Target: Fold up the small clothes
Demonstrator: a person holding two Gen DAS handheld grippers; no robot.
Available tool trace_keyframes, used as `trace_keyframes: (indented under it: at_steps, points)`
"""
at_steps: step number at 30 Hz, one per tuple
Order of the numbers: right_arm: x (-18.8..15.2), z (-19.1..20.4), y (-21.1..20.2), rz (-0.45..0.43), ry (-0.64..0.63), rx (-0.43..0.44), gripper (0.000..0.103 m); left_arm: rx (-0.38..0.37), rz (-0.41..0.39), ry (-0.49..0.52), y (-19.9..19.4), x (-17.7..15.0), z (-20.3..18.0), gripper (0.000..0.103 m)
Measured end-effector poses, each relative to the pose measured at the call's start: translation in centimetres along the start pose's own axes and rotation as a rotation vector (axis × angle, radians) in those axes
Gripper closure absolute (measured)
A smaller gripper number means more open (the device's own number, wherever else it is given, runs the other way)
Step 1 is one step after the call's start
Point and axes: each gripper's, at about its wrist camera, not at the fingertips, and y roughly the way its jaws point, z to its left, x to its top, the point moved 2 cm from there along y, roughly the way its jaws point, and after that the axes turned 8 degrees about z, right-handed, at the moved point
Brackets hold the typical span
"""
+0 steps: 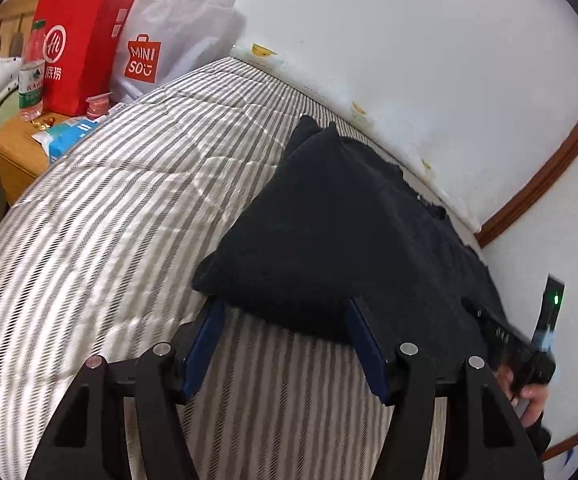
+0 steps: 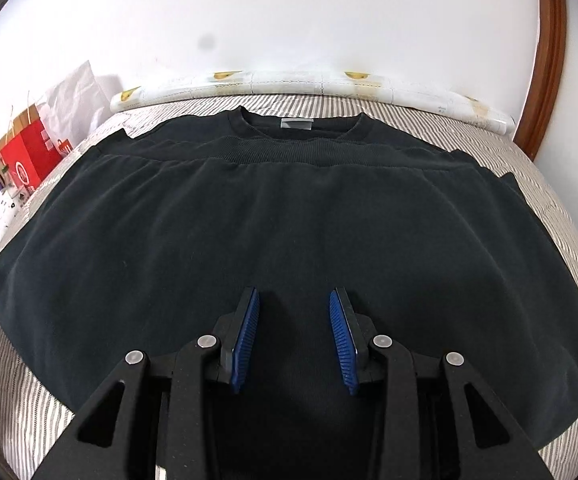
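Observation:
A black sweatshirt (image 2: 289, 216) lies on the striped bed, its lower part folded up so the ribbed hem sits just below the collar and grey label (image 2: 296, 124). In the left wrist view the sweatshirt (image 1: 341, 224) shows from its side, with a folded corner nearest me. My left gripper (image 1: 285, 306) is open, its blue pads at the near edge of that corner, holding nothing. My right gripper (image 2: 294, 298) is open and empty above the sweatshirt's near middle. The right gripper also shows in the left wrist view (image 1: 529, 344), held by a hand.
The striped bedspread (image 1: 129, 208) spreads to the left. A wooden nightstand (image 1: 13, 148) holds a red bag (image 1: 77, 44), a white Miniso bag (image 1: 161, 36), a water bottle (image 1: 32, 76) and small items. A white wall and padded strip (image 2: 289, 82) bound the far side.

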Motion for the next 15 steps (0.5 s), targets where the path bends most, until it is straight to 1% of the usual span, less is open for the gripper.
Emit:
trace_keyframes:
  at_steps: [1, 6, 8, 9, 10, 11, 12, 13, 15]
  points:
    - [-0.2, -0.1, -0.3, 0.003, 0.003, 0.006, 0.066, -0.011, -0.006, -0.006, 0.2, 0.2, -0.1, 0.039]
    - [-0.9, -1.1, -1.6, 0.006, 0.017, 0.024, 0.066, -0.045, -0.026, -0.032, 1.2, 1.1, -0.3, 0.039]
    - [-1.1, -1.7, -2.2, 0.005, 0.026, 0.019, 0.066, -0.037, -0.030, -0.050, 1.5, 1.4, -0.5, 0.040]
    - [-1.2, -2.0, -2.5, 0.004, 0.033, 0.017, 0.066, -0.029, -0.033, -0.050, 1.6, 1.6, -0.7, 0.041]
    - [-1.3, -2.4, -2.9, 0.000, 0.040, 0.017, 0.066, -0.013, -0.035, -0.048, 1.7, 1.8, -0.9, 0.048]
    - [-1.3, -2.7, -3.1, -0.004, 0.046, 0.016, 0.066, 0.004, -0.035, -0.046, 1.8, 1.8, -1.0, 0.053]
    - [-1.3, -3.0, -3.4, -0.008, 0.052, 0.013, 0.066, 0.032, -0.038, -0.047, 1.9, 2.0, -1.2, 0.062]
    - [-1.4, -3.4, -3.8, -0.012, 0.058, 0.009, 0.066, 0.046, -0.042, -0.048, 1.9, 2.2, -1.3, 0.068]
    - [-1.4, -4.2, -4.4, -0.018, 0.072, 0.003, 0.066, 0.059, -0.055, -0.049, 1.6, 2.4, -1.7, 0.077]
